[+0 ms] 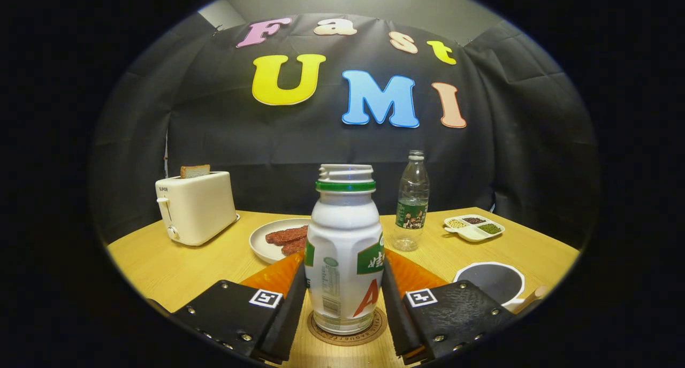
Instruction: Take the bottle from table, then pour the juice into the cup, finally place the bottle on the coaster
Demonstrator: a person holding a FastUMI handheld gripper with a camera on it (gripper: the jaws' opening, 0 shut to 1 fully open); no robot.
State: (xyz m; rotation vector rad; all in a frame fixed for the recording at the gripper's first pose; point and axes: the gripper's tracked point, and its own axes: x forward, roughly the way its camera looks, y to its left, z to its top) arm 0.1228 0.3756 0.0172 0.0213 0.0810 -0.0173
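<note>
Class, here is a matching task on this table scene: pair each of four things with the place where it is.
Things:
1. white bottle
2. slice of bread
3. meat strips
4. clear plastic bottle

Places:
A. on the white plate
B. between the gripper fingers, on the coaster
C. in the toaster slot
D. upright beside the divided dish of beans

Pairs: 1-B, 2-C, 3-A, 4-D

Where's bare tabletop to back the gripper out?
Bare wood between toaster and plate, and between clear bottle and snack tray. Crowded by the gripper: white bottle on coaster, cup beside.
</note>
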